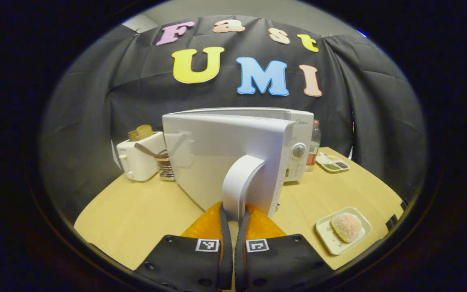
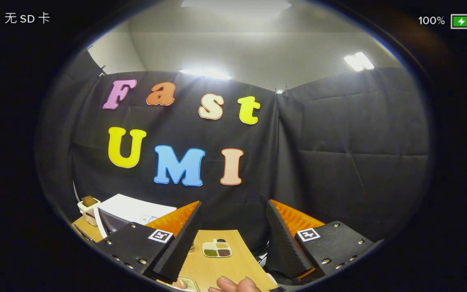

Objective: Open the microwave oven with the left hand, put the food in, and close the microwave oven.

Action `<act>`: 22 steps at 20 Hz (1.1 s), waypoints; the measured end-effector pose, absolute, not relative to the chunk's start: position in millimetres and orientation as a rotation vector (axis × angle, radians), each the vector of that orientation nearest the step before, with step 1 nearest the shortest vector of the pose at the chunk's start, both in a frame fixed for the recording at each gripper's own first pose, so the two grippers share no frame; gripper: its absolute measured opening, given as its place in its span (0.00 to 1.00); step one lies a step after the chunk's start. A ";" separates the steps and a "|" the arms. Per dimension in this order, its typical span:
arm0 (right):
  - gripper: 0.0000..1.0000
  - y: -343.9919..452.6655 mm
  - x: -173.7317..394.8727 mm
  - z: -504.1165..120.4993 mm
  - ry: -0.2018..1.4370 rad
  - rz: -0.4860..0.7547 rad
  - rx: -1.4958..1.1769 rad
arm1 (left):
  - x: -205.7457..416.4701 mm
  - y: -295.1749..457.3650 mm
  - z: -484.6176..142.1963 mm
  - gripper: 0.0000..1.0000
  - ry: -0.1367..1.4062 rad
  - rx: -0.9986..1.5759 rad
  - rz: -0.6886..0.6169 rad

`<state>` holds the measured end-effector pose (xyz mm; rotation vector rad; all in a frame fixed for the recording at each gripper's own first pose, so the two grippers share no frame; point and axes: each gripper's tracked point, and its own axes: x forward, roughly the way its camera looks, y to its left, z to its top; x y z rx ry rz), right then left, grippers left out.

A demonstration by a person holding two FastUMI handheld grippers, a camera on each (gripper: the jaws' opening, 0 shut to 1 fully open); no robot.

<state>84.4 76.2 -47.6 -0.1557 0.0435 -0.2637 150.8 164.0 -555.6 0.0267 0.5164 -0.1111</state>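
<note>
The microwave oven (image 1: 253, 146) stands mid-table (image 1: 136, 211), its door (image 1: 217, 162) swung out toward the camera, and the left gripper (image 1: 233, 211) is clamped on the door's curved handle (image 1: 239, 184), both fingers pressing it. The right gripper (image 2: 233, 239) is held high and level with its fingers spread wide on nothing. The food (image 1: 347, 227) lies on a small plate (image 1: 326, 235) at the table's front right; a fingertip (image 2: 233, 284) is cut off at the right gripper view's bottom edge.

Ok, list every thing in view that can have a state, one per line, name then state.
microwave door: swung partly open
door handle: clamped between the left gripper fingers
right gripper: open, holding nothing
toaster: bread sticking up from its slot
plate: on the table, food on it
bottle: upright beside the microwave
</note>
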 end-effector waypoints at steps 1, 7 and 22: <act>0.96 81.8 87.7 -48.6 0.045 -0.249 -0.152 | 143.6 181.0 -554.7 0.11 0.521 0.030 -0.090; 0.96 118.5 114.3 -59.1 0.057 -0.153 -0.143 | 130.6 258.4 -556.1 0.12 0.535 0.023 -0.003; 0.96 135.1 131.1 -76.5 0.083 -0.020 -0.160 | 110.6 333.3 -557.3 0.78 0.608 -0.069 0.001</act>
